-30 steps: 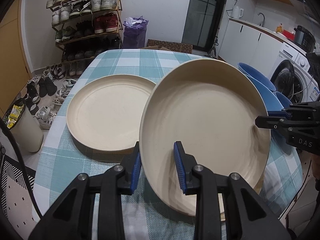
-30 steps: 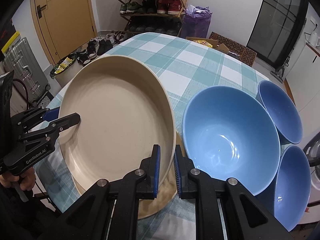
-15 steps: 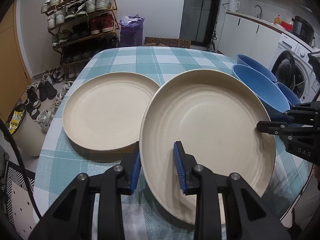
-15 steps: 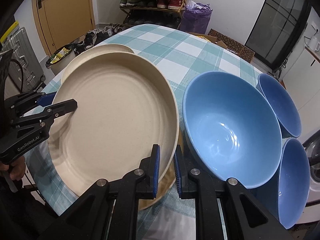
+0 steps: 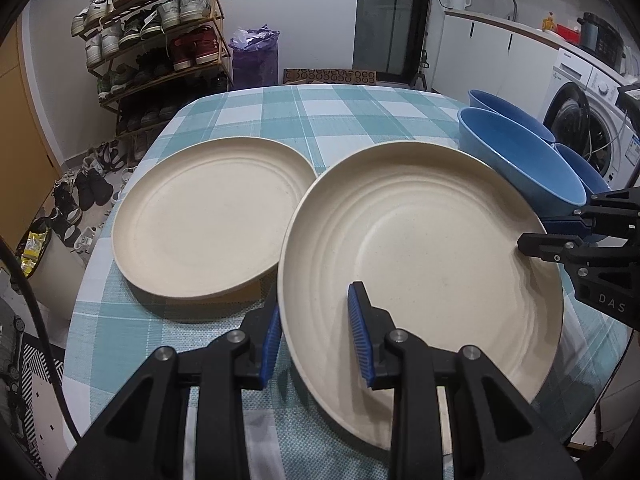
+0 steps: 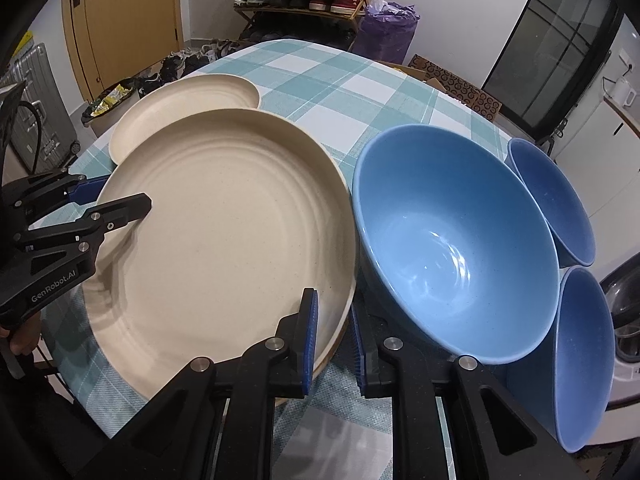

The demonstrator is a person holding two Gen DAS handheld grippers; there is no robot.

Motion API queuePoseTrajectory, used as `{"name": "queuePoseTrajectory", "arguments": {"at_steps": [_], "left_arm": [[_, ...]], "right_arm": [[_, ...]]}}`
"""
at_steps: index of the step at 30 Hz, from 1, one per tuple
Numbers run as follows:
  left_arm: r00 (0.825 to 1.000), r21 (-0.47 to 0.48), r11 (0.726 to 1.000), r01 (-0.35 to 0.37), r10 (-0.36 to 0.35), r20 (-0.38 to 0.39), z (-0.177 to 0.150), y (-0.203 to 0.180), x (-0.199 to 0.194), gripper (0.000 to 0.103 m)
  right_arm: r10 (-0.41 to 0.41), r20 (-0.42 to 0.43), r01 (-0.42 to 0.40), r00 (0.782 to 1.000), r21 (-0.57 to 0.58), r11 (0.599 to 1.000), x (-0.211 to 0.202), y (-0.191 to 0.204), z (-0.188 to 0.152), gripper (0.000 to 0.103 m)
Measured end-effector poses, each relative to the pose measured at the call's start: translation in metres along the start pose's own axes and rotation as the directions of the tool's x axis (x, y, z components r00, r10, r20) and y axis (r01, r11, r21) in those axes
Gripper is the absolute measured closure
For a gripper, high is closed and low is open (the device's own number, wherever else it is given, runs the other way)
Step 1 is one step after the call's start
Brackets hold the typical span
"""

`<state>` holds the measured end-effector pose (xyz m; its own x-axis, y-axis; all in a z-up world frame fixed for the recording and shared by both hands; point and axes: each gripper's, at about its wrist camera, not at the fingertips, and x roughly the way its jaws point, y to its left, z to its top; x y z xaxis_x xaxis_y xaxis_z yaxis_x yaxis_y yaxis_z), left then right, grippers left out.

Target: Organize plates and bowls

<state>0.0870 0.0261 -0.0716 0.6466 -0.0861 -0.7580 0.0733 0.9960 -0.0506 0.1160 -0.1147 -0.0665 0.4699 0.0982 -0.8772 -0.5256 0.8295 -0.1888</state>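
Observation:
A cream plate (image 5: 424,248) is held between both grippers above the checked table; it also shows in the right wrist view (image 6: 224,240). My left gripper (image 5: 316,334) straddles its near-left rim with a wide gap between the pads. My right gripper (image 6: 332,336) is shut on the opposite rim. A second cream plate (image 5: 208,216) lies flat on the table to the left, and shows in the right wrist view (image 6: 188,100). Three blue bowls sit at the right: a large one (image 6: 452,240) and two smaller ones (image 6: 548,200) (image 6: 584,352).
The table (image 5: 320,116) has a teal checked cloth and its edges are close on the left and near sides. A shoe rack (image 5: 152,40), a purple bag (image 5: 254,56) and a washing machine (image 5: 588,120) stand around the table.
The held plate has tilted down from steeply raised to nearly level and sits lower. The second plate behind it has come into the right wrist view.

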Motion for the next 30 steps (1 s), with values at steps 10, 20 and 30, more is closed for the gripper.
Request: {"name": "queuePoseTrajectory", "arguments": {"at_steps": [10,20,30], "left_arm": [[0.999,0.037,0.999,-0.039,0.039,0.007,-0.002,-0.009,0.004,0.073],[0.997,0.114,0.990,-0.081,0.081,0.000,-0.008,-0.022,0.009,0.072],[1.000,0.109,0.994,-0.026,0.026,0.004,-0.005,-0.020,0.000,0.050]], "right_arm": [[-0.056,-0.014,0.056,0.998,-0.030,0.998,0.007,0.006,-0.004,0.088],[-0.051,-0.004,0.051,0.999,-0.054,0.997,0.005,0.014,-0.006,0.087],[-0.002,-0.013,0.001,1.000,-0.034,0.999,0.006,0.011,-0.008,0.076]]}}
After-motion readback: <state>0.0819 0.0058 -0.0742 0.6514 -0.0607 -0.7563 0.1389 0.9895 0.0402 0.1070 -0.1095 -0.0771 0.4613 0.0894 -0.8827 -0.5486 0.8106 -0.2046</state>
